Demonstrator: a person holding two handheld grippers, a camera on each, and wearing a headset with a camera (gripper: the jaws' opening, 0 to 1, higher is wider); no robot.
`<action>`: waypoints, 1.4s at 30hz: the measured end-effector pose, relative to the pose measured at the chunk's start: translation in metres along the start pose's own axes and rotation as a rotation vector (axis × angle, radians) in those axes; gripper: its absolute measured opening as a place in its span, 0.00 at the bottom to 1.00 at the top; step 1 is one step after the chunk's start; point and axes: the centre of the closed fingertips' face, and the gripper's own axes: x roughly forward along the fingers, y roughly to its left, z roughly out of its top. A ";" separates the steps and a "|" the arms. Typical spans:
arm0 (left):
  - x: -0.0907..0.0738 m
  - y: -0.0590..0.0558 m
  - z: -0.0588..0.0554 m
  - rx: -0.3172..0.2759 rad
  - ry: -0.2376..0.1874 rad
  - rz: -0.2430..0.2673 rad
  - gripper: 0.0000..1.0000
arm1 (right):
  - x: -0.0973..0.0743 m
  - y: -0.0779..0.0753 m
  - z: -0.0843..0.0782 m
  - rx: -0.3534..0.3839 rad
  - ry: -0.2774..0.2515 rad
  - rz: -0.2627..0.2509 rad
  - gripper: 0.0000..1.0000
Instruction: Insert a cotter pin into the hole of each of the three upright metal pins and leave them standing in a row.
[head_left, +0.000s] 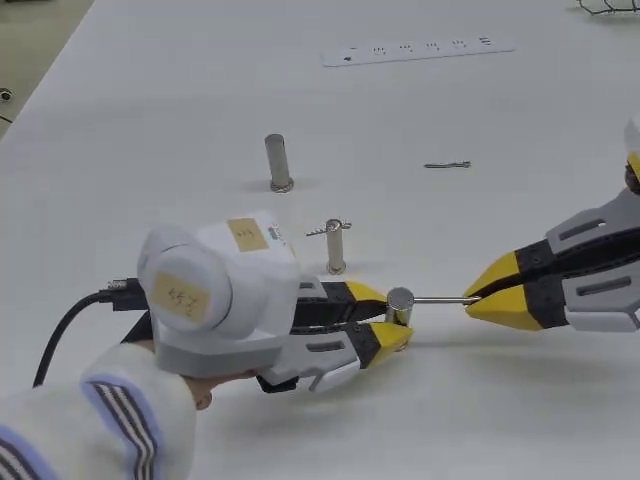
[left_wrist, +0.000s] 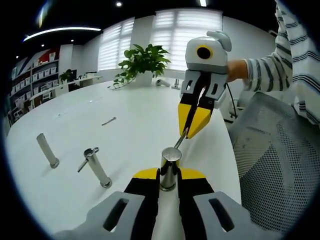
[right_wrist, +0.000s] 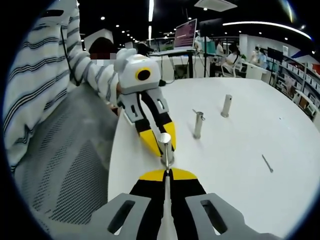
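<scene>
We see 3 metal pins standing in a slanted row on the white table (head_left: 150, 120).

The left gripper (head_left: 396, 316) comes in low from the left. Its 2 yellow jaws are squeezed onto the nearest metal pin (head_left: 400, 302), one jaw on each side, down near the bottom of it. In the left gripper view the nearest metal pin (left_wrist: 170, 167) stands straight up between those jaws.

The right gripper (head_left: 468, 298) comes in from the right. Its jaws are pinched together on a thin cotter pin (head_left: 440, 299). The cotter pin lies flat and points at the top of the nearest metal pin. Its tip touches the side of that pin near the top. We cannot tell if the tip is inside the hole. In the right gripper view the cotter pin (right_wrist: 166, 182) runs straight ahead from the closed jaws to the pin.

The middle metal pin (head_left: 336, 248) stands just behind the left gripper. It has a second cotter pin (head_left: 318, 231) poking through its top. The far metal pin (head_left: 278, 163) stands farther back with a bare top.

A loose cotter pin (head_left: 447, 165) lies flat on the table, well apart to the right. A white power strip (head_left: 418, 50) lies near the far edge.
</scene>
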 end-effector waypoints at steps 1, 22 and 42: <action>0.000 0.000 0.000 0.002 0.002 -0.001 0.12 | 0.000 0.000 0.000 0.000 0.001 0.000 0.03; 0.000 -0.001 -0.001 0.019 0.017 -0.011 0.12 | 0.008 -0.004 -0.008 0.065 0.002 0.018 0.03; 0.001 0.000 -0.002 0.017 0.035 -0.003 0.12 | 0.008 -0.003 -0.009 0.113 -0.007 0.021 0.04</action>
